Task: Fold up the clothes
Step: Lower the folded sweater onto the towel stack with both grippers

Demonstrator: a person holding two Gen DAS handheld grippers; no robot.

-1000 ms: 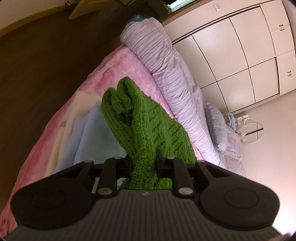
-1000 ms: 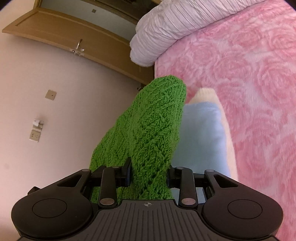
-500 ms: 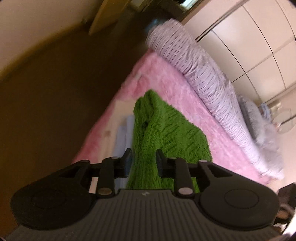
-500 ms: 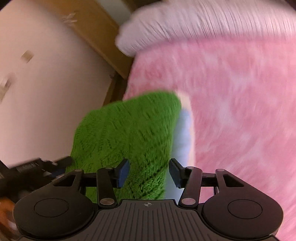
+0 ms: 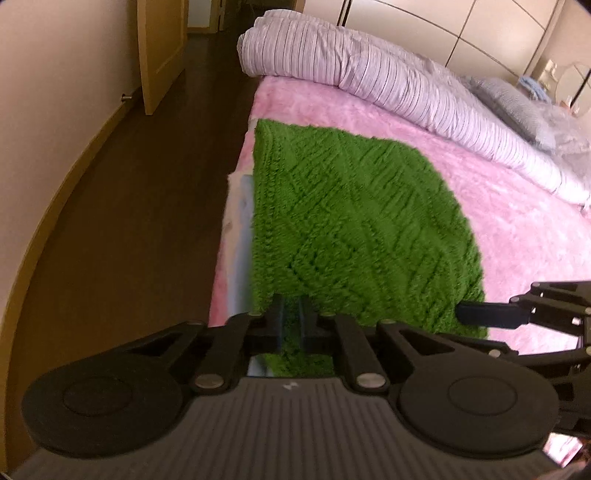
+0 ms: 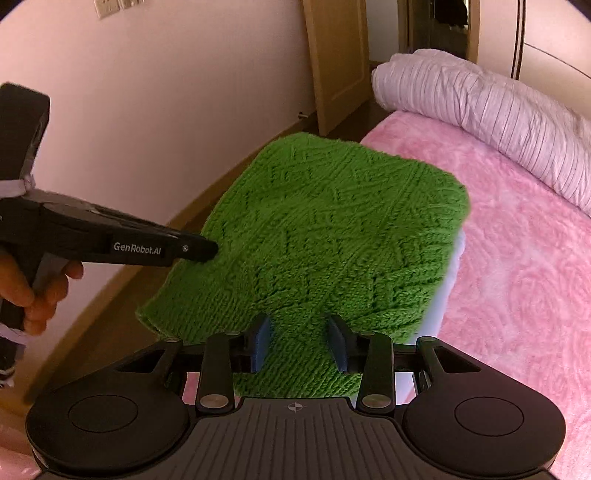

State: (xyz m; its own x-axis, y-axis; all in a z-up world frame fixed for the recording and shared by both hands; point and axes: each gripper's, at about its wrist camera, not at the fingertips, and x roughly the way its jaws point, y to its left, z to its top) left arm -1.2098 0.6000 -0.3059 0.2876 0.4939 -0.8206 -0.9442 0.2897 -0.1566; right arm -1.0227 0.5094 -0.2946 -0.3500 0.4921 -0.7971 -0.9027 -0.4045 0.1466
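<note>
A green knitted garment (image 5: 351, 221) lies spread on the pink bed (image 5: 517, 229), partly over a light blue cloth (image 5: 242, 236) at the bed's left edge. My left gripper (image 5: 291, 325) is shut on the garment's near left edge. It also shows from the side in the right wrist view (image 6: 192, 251). In the right wrist view the garment (image 6: 332, 229) fills the middle. My right gripper (image 6: 300, 341) has its jaws apart around the garment's near edge, the blue pads (image 6: 263, 338) not pressing it. Its finger shows in the left wrist view (image 5: 491, 314).
A rolled lilac striped duvet (image 5: 388, 74) lies along the far side of the bed. Dark wood floor (image 5: 140, 177), a cream wall and a wooden door (image 5: 159, 51) are on the left. Wardrobes (image 5: 498, 22) stand behind the bed.
Both grippers swung down and the garment went from hanging bunched to lying spread flat on the bed. My right gripper's jaws opened and let go of it.
</note>
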